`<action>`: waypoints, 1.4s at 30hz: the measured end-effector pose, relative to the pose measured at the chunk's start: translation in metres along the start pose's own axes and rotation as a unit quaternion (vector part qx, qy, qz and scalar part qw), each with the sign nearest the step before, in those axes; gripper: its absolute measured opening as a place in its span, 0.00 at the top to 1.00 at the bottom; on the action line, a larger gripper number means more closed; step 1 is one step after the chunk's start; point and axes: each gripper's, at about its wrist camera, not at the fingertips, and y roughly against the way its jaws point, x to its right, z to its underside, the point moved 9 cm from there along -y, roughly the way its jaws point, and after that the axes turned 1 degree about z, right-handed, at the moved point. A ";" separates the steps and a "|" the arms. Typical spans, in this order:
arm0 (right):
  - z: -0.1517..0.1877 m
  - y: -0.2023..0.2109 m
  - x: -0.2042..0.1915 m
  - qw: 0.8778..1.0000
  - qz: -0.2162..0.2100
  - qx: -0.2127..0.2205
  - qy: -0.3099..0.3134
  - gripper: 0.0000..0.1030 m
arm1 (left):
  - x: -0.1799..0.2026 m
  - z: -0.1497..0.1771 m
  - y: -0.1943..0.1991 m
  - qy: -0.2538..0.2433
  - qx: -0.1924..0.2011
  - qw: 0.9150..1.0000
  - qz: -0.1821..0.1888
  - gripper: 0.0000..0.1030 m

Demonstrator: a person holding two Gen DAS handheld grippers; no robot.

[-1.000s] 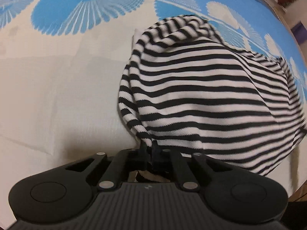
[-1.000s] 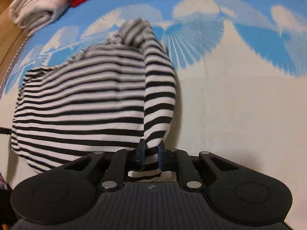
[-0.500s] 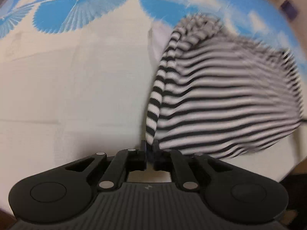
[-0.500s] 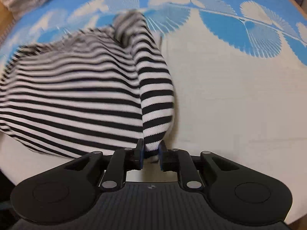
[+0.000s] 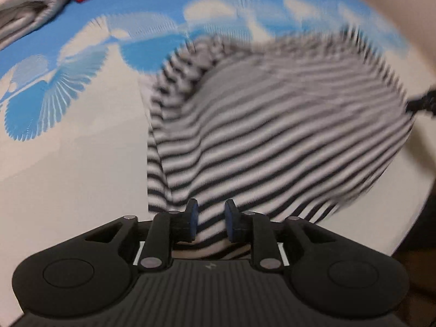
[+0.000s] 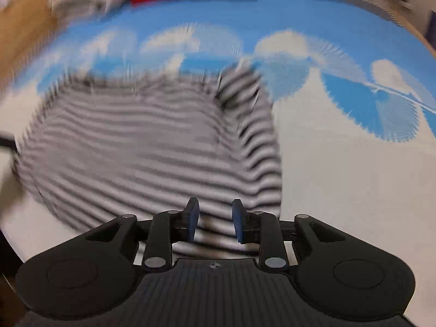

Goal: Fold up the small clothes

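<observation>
Garment: striped top (image 5: 272, 136) lies bunched on the blue-and-white cloth (image 5: 68, 163).
Left gripper (image 5: 210, 219): jaws just opened, apart, stripes between, unpressed.
Right gripper (image 6: 214, 219): likewise parted, releasing the fabric.

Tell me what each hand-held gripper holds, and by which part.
Nothing: the left hand-held gripper and right hand-held gripper have just been opening, pads clear of the black-and-white striped knit garment between them.

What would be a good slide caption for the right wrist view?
Right gripper, jaws just opened, above the striped garment lying on the blue-and-white cloth.
</observation>
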 end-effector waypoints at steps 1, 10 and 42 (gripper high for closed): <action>0.009 -0.011 -0.003 0.999 0.013 -0.025 0.017 0.68 | -0.001 0.005 -0.010 -0.015 -0.018 1.000 -0.021 0.58; 0.002 -0.014 -0.007 0.999 0.038 -0.028 0.026 0.59 | -0.057 -0.012 0.011 0.088 0.021 0.995 -0.028 0.42; -0.092 0.006 0.039 0.975 0.118 0.138 -0.128 0.54 | -0.055 -0.136 -0.012 0.156 0.157 0.975 0.018 0.47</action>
